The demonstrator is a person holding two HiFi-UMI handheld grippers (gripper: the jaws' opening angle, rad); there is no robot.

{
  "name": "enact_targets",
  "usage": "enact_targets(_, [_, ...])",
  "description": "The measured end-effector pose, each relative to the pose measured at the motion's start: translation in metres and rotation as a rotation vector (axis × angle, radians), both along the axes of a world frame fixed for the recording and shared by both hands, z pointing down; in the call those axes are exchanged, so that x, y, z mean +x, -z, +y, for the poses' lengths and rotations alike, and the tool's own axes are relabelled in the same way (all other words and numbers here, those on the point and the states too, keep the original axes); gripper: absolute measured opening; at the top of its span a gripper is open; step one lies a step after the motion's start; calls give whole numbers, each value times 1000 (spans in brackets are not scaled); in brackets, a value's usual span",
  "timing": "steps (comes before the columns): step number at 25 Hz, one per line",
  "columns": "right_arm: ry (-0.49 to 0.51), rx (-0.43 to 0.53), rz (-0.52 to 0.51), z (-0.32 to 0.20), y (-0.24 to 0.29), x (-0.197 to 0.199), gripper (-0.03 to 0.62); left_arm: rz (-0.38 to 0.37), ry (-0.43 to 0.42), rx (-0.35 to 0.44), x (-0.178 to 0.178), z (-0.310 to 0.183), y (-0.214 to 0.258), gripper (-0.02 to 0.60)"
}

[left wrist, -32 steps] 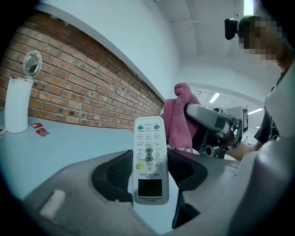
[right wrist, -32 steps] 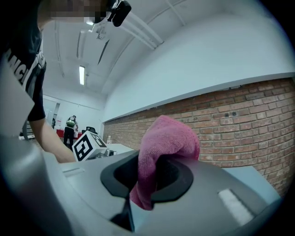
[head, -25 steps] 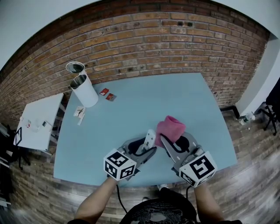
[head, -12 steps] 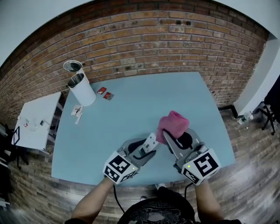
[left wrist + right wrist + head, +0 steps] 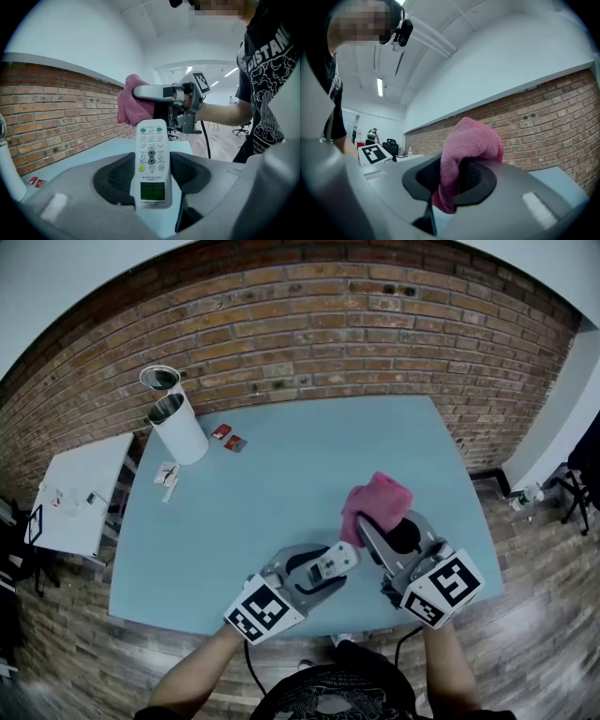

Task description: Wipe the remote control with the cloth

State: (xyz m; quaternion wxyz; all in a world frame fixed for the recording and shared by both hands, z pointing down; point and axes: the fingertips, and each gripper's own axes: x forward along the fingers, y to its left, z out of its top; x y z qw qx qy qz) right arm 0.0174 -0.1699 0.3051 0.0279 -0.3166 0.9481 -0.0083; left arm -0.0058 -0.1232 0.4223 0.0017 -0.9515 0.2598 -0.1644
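A white remote control [image 5: 152, 161] with a green screen and grey buttons stands clamped between the jaws of my left gripper [image 5: 151, 174], buttons facing the camera. In the head view the remote [image 5: 335, 561] points right from the left gripper [image 5: 319, 570], above the blue table's near edge. My right gripper [image 5: 382, 532] is shut on a pink cloth [image 5: 377, 502], which bunches out past its jaws. In the right gripper view the cloth [image 5: 466, 154] hangs pinched between the black pads. The cloth [image 5: 135, 104] sits just beyond the remote's tip, apart from it.
The blue table [image 5: 309, 465] carries a white cylinder [image 5: 181, 435] with a metal cup [image 5: 159, 379] at the far left, two small red packets [image 5: 229, 438] and a small white item [image 5: 168, 474]. A white side table [image 5: 80, 498] stands left. A brick wall runs behind.
The left gripper has swung the remote from pointing away to pointing right, and the right gripper with the cloth has shifted right and nearer me. The cloth and remote have come apart.
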Motion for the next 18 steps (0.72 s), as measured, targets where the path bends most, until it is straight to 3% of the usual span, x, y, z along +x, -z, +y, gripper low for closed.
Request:
enact_targets(11, [232, -274, -135, -7, -19, -8, 61, 3, -76, 46, 17, 18, 16, 239])
enact_targets(18, [334, -339, -139, 1, -29, -19, 61, 14, -86, 55, 21, 19, 21, 239])
